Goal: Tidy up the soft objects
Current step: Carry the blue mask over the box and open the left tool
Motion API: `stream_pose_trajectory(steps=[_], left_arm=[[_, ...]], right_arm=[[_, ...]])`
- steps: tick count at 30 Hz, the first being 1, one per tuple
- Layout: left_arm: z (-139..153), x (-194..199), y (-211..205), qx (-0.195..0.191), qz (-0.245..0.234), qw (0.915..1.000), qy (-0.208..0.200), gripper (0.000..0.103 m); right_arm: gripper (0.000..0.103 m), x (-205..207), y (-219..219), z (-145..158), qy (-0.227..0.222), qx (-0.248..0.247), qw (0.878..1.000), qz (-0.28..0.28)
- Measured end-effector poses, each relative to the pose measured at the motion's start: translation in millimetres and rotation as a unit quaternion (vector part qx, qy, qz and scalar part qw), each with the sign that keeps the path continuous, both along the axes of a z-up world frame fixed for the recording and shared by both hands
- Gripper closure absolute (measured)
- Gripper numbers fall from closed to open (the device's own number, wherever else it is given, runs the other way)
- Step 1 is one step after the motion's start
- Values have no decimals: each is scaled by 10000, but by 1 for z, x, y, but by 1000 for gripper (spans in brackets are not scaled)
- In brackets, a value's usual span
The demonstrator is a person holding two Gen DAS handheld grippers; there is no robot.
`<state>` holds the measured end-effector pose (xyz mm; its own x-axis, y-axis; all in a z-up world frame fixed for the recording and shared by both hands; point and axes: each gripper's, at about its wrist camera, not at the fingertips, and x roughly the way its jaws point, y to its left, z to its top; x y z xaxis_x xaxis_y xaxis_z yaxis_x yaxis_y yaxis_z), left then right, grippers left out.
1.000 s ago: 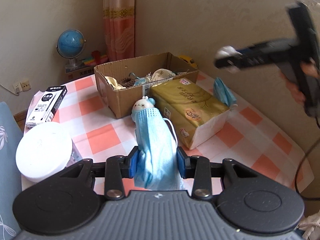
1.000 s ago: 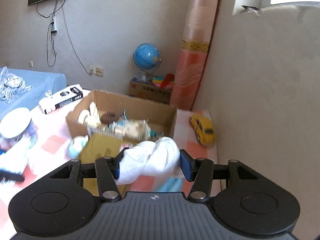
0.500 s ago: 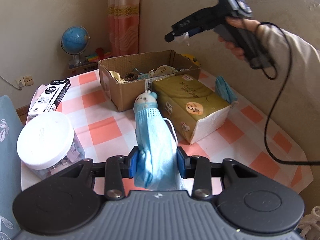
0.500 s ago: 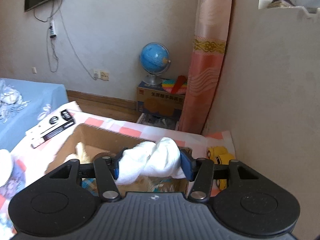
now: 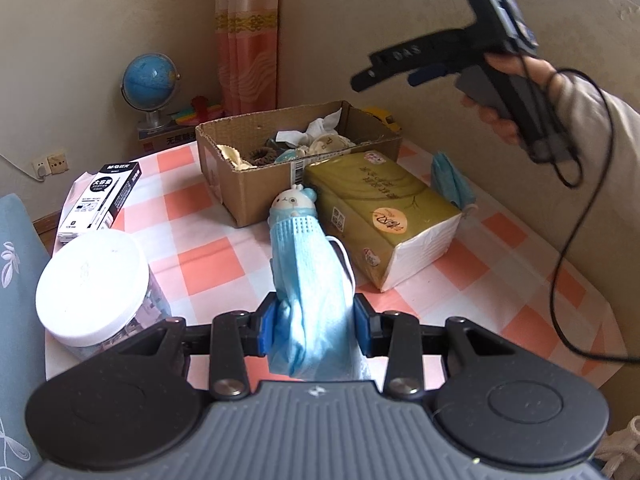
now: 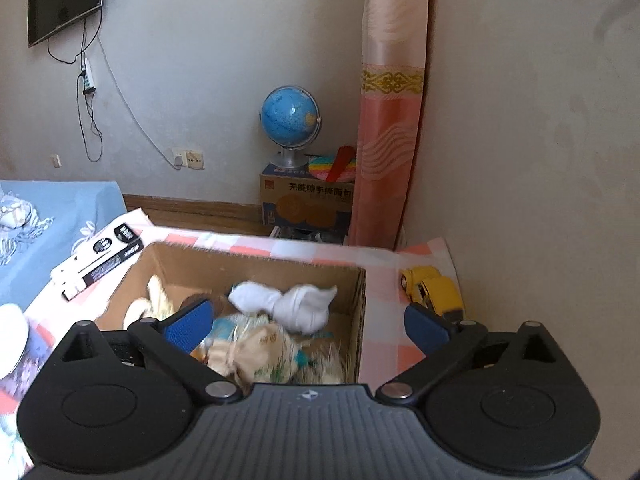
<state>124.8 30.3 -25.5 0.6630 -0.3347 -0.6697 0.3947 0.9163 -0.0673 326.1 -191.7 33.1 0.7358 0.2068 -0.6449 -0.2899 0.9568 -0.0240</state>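
My left gripper (image 5: 314, 316) is shut on a blue face mask (image 5: 310, 280) and holds it above the checked table. My right gripper (image 6: 308, 322) is open and empty, high above the cardboard box (image 6: 356, 300); it also shows in the left wrist view (image 5: 384, 74). A white sock (image 6: 288, 302) lies in the box on other soft items; it shows in the left wrist view (image 5: 316, 128) too. The box (image 5: 256, 184) stands at the table's far side.
A yellow tissue pack (image 5: 380, 208) lies right of the box, with a second blue mask (image 5: 450, 180) behind it. A small plush toy (image 5: 294, 202), a white-lidded jar (image 5: 90, 284), a black-and-white carton (image 5: 102, 196) and a yellow toy car (image 6: 434, 288) are on the table.
My right gripper moved up over the box, opened and let go of the white sock, which now lies in the box. My left gripper still holds the mask in place.
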Motion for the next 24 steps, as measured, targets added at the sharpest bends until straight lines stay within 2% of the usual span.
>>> stream_pose_trajectory(steps=[5,14,18,24], left_arm=[[4,6,-3,7,-49,10000,-17,66],[20,31,-10,-30,47,9999,-118,66],[32,52,-15,-50,88,9998,-195,66],[52,99,-32,-18,182,9993,-318,66]], right_arm=[[0,-42,-1,-2,-8,-189,9998,-47],[0,-127,-5,-11,-300,-166,9991,-232],[0,-161,-12,-20,-407,-17,9987,-295],[0,-186,-22,-32,-400,42,9987,-326]])
